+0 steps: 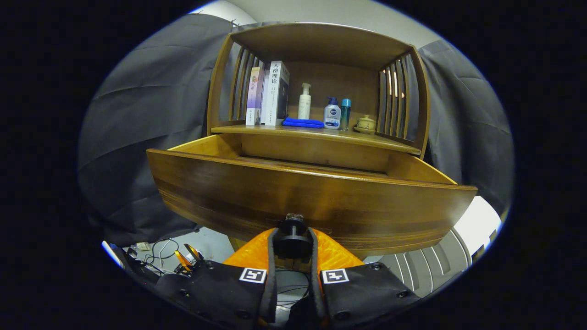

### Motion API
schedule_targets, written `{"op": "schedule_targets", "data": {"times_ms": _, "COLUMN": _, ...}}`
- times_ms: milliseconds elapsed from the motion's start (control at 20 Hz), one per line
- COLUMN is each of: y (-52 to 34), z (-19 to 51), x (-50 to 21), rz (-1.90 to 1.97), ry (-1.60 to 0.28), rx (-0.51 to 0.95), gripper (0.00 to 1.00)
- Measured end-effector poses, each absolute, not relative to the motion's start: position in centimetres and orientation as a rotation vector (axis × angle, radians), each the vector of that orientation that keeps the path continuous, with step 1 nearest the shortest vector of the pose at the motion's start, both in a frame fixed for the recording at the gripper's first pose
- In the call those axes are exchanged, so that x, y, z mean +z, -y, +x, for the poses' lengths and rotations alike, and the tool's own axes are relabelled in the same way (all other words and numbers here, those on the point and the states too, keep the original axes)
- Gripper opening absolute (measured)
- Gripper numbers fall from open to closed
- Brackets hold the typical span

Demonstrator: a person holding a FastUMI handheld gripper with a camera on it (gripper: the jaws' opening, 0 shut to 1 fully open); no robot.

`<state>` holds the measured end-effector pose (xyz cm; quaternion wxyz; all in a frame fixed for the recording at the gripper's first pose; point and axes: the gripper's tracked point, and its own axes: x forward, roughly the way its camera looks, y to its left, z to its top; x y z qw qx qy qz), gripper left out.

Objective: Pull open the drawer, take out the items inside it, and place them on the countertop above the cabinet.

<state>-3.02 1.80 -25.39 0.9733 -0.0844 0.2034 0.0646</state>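
A wooden cabinet's drawer [312,197] stands pulled out toward me, its broad front panel just ahead of the fingers. My gripper [292,240] is shut on the drawer's dark round knob [293,225], one finger pressing each side of it. The drawer's inside is hidden behind its front panel; only its side walls and back show. Above it runs the countertop [367,137], the floor of an open wooden shelf.
On the countertop stand two books [270,94], a white pump bottle [304,101], a folded blue cloth [302,123], a pump bottle with a blue label [332,113], a teal tube [345,113] and a small lidded cup [366,123]. Cables [160,252] lie on the floor below left.
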Motion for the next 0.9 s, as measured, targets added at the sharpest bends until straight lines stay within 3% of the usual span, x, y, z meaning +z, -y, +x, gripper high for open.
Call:
{"op": "schedule_targets", "data": {"times_ms": 300, "y": -1.9, "z": -2.9, "x": -25.5, "rz": -0.170, "ry": -0.428, "rx": 0.142, "gripper": 0.30}}
{"op": "schedule_targets", "data": {"times_ms": 400, "y": -2.0, "z": -3.2, "x": -25.5, "rz": -0.158, "ry": -0.450, "rx": 0.150, "gripper": 0.37}}
{"op": "schedule_targets", "data": {"times_ms": 900, "y": -2.5, "z": -3.9, "x": -18.1, "rz": -0.167, "ry": -0.350, "rx": 0.206, "gripper": 0.93}}
